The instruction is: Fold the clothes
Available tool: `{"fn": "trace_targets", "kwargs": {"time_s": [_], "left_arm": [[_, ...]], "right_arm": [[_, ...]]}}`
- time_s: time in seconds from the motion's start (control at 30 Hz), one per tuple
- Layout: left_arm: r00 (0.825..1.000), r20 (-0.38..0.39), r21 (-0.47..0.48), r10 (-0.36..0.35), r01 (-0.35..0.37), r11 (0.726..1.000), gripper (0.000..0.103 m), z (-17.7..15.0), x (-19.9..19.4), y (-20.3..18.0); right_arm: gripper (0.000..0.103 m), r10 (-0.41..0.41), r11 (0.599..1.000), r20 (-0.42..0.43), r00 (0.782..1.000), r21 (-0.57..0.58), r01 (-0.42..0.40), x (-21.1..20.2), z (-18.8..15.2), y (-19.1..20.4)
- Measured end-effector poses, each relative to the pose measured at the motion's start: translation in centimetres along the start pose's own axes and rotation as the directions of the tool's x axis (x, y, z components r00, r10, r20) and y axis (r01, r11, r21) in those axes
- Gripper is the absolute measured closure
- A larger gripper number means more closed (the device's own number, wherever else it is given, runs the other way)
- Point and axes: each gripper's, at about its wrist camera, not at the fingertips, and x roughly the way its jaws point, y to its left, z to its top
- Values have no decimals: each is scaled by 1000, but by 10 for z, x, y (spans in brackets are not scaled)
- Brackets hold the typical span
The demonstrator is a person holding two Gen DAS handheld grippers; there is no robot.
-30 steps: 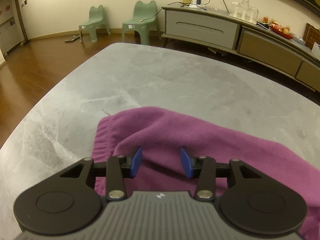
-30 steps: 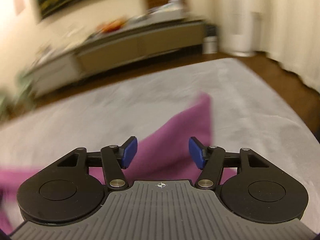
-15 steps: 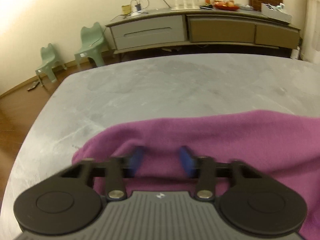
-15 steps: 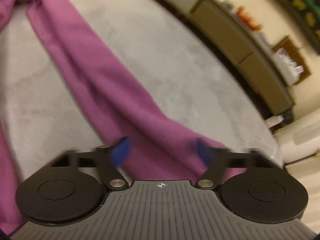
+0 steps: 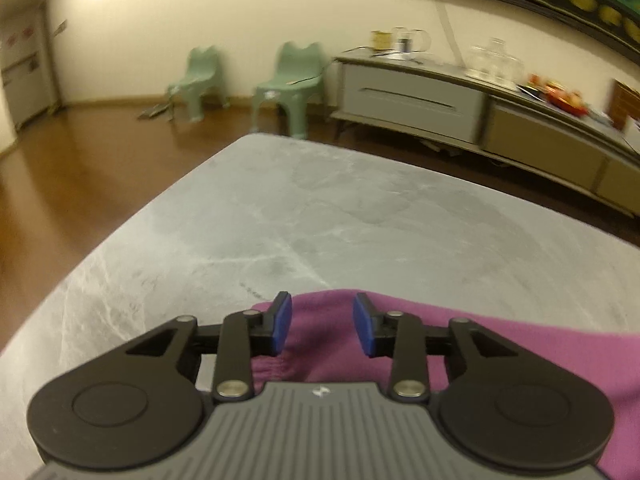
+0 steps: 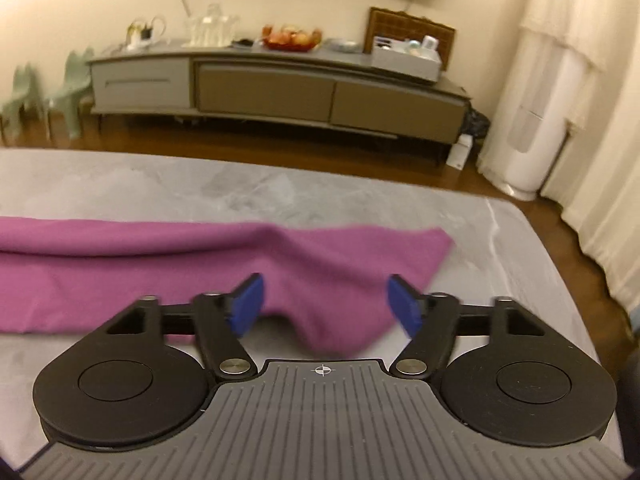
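A purple garment [image 6: 168,256] lies stretched across the grey marble table [image 6: 280,188]. In the right wrist view it runs from the left edge to a pointed end at the right. My right gripper [image 6: 324,304] is open and empty, with that end of the cloth lying between and below its blue pads. In the left wrist view the garment's [image 5: 500,340] gathered end lies under my left gripper [image 5: 322,328], which is open and empty just above the cloth.
A long grey and brown sideboard [image 6: 280,88] with glassware and a fruit bowl stands behind the table. Two green children's chairs [image 5: 288,84] stand on the wooden floor at the left. A white curtain and a white appliance [image 6: 532,136] stand at the right.
Both grippers have swung their views around. The right gripper's jaws have opened wider, over the garment's right end. The left gripper has pulled back toward the garment's edge.
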Motion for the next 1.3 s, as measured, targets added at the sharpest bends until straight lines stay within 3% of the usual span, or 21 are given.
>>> {"fn": "trace_targets", "kwargs": {"time_s": [0.1, 0.17, 0.23, 0.27, 0.33, 0.4, 0.47, 0.53, 0.63, 0.7, 0.83, 0.9, 0.97, 1.03, 1.1, 1.2, 1.3], "left_arm": [[990, 12, 195, -139, 134, 972, 68, -8, -15, -28], [975, -4, 343, -224, 212, 915, 65, -17, -22, -53], [968, -29, 457, -247, 233, 859, 62, -29, -22, -78], [970, -41, 482, -240, 229, 845, 62, -32, -17, -87], [979, -50, 492, -196, 195, 849, 62, -36, -2, -101], [985, -39, 422, -167, 168, 891, 59, -30, 12, -102], [991, -55, 295, -120, 131, 947, 57, -18, 26, -95], [997, -74, 157, -32, 44, 987, 53, -7, 37, -80], [992, -101, 32, 75, -72, 997, 53, 1, 44, -58], [986, -112, -11, 120, -122, 992, 55, 5, 43, -44], [994, -81, 16, 69, -68, 998, 57, 7, 20, -34], [998, -51, 36, 47, -45, 998, 55, 5, 3, -26], [997, -34, 13, 64, -64, 998, 55, 4, -10, -13], [996, -40, -35, 82, -83, 996, 55, 4, -16, 4], [993, -55, -71, 103, -107, 992, 55, 3, -24, 21], [997, -61, -38, 42, -45, 998, 59, 3, -31, 34], [995, -77, 100, -68, 76, 992, 58, 0, -39, 18]], "right_arm": [[24, -10, 1000, -35, 999, 19, 11, -2, -9, -3], [20, -28, 999, -71, 997, 35, 31, 9, -8, -3], [19, -8, 997, -119, 993, 70, 16, 29, -4, -2], [19, -1, 997, -125, 992, 76, 11, 34, -3, -2], [20, -16, 998, -96, 995, 57, 22, 46, 0, 2], [26, -13, 999, -58, 998, 42, 15, 56, 2, 6], [54, 24, 1000, -76, 997, 9, -23, 69, 2, 10], [62, 76, 996, -94, 993, -36, -79, 68, 1, 12], [81, 152, 972, -167, 974, -155, -178, 55, -1, 16], [82, 146, 940, -224, 964, -274, -206, 38, -9, 21], [83, 159, 858, -363, 918, -409, -311, 1, -24, 17], [70, 175, 858, -313, 933, -417, -301, -17, -19, 13], [53, 227, 895, -218, 949, -338, -292, -25, -4, 12], [53, 274, 914, -134, 952, -271, -301, -27, 11, 16], [53, 316, 899, -116, 942, -280, -336, -19, 23, 43], [51, 378, 842, -147, 914, -355, -406, 1, 34, 107], [51, 411, 770, -229, 883, -430, -470, 26, 39, 173]]}}
